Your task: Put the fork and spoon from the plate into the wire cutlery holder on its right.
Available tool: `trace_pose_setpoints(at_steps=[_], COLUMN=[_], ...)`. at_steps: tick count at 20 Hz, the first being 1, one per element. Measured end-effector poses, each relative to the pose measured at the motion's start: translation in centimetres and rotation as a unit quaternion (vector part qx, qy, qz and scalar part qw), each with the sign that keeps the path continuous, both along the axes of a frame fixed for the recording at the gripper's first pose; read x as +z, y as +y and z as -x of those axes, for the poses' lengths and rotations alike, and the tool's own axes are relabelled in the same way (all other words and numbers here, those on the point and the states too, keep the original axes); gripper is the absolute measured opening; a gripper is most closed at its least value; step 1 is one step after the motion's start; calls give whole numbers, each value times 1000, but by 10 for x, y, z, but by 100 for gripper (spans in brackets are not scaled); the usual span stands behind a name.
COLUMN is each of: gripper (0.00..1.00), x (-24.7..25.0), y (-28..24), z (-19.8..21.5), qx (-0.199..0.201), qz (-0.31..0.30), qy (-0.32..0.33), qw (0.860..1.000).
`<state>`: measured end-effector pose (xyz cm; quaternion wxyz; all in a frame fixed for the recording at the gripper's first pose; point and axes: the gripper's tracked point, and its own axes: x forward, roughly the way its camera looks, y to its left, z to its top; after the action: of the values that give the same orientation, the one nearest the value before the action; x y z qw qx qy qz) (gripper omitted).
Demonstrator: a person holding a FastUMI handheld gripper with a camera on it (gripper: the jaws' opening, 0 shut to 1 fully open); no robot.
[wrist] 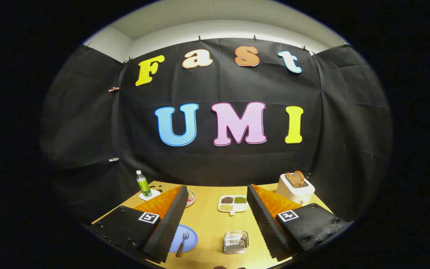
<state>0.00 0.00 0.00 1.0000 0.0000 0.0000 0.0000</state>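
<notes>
Jaws wide apart and empty, gripper point(217, 220) above the table's point(207, 224) near edge, fork point(182, 243) on plate point(190, 239), wire holder point(236, 242) unfilled, spoon unseen, nothing moved yet.

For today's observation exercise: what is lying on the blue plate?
A fork lies on the blue plate. The open tool's left finger covers the plate's other half, so a spoon there cannot be confirmed.

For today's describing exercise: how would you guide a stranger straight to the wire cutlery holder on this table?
Start at the wooden table. Between the open gripper's fingers, nearer than the white divided dish of beans, stands the wire cutlery holder, right of the blue plate with the fork. It alone is a silvery mesh box.
</notes>
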Motion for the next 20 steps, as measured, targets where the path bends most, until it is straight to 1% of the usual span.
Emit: trace_pose_setpoints(at_steps=[5, 11, 20], gripper=[99, 99, 99], x=[-13, -20, -23], y=[5, 20, 22], z=[-6, -9, -10], qx=[27, 56, 51], qz=[-13, -9, -15], qy=[20, 30, 33], qw=[999, 998, 998])
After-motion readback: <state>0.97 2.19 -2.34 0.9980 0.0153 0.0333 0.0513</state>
